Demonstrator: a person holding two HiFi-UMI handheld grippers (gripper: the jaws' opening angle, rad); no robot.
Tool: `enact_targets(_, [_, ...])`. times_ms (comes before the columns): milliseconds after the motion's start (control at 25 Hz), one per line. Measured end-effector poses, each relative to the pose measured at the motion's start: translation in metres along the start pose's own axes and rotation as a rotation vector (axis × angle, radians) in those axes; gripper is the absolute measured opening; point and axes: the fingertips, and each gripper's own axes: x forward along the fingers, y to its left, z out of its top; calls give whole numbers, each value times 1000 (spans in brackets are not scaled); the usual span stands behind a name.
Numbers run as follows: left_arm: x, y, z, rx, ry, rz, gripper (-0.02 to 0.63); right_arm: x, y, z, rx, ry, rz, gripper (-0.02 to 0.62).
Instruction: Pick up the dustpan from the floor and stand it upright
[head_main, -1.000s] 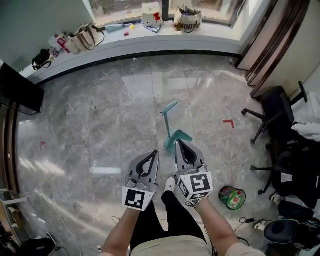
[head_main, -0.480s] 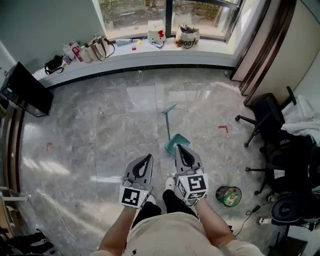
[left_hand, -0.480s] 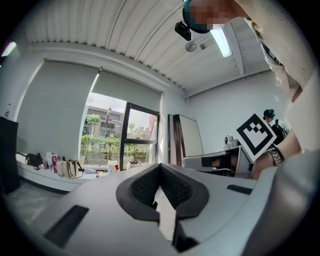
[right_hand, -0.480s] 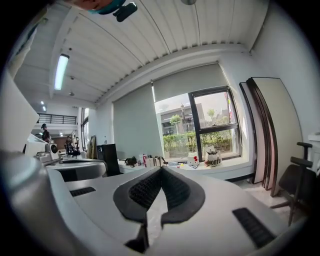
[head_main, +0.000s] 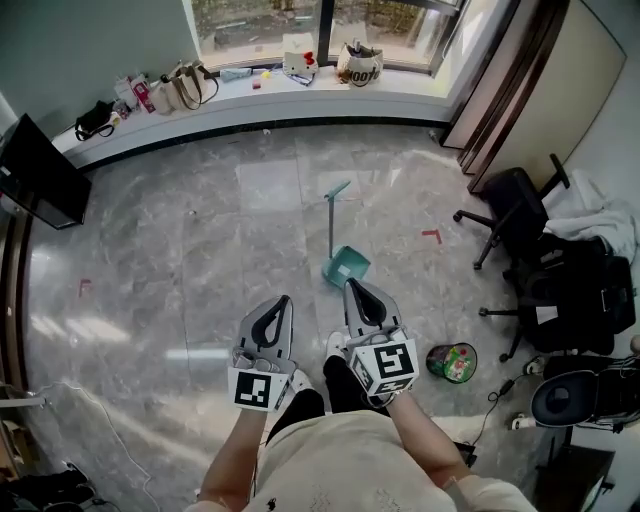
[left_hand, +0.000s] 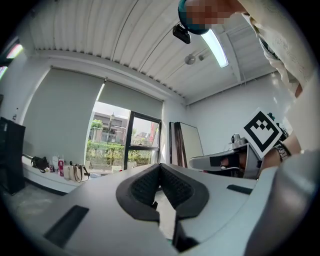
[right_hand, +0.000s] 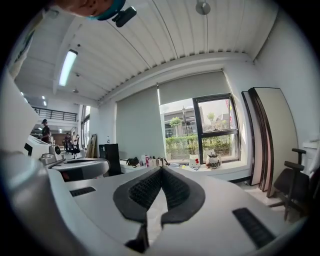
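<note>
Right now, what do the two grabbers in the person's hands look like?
The left gripper and right gripper are matching light grey, tapering to a point, with black ribbed pads inside. Each carries a white cube printed with black square markers. The person wears a pale beige top and dark trousers.

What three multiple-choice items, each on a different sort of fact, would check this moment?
1. Relative to the right gripper, the dustpan is:
A. between its jaws
B. on the floor, beyond its tips
C. behind it

2. The dustpan's colour is:
A. red
B. teal
C. yellow

3. The right gripper is:
A. wide open
B. shut on the dustpan
C. shut and empty

Key:
1 B: the head view shows it on the floor ahead of the tips.
2 B: pan and handle are both teal.
3 C: the right gripper view shows the pads meeting with nothing between them.
</note>
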Motion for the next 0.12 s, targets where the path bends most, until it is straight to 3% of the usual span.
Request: enact_targets(120, [-28,0,-8,-12,6,-6,11,-19,21,-9,5,9,-8,17])
